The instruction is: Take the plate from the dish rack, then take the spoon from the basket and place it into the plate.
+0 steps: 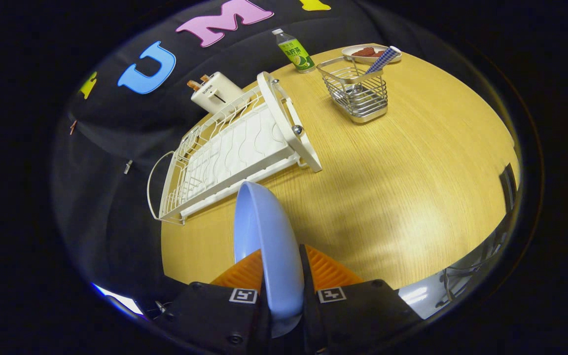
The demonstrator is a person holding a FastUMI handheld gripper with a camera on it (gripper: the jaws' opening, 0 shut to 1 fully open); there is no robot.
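So the gripper [282, 276] is clamped on the blue plate [264, 241], held on edge above the table [412, 187]. Empty dish rack [230, 148] sits beyond; spoon [380, 60] is in the far basket [358, 91].

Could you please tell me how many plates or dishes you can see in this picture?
2. A blue plate is clamped on edge between the gripper fingers. A small dish holding food sits beyond the wire basket, by the table's far edge.

A toaster [213, 92], a green-labelled bottle [295, 51] and a snack dish [363, 53] stand on the wooden table [412, 187].
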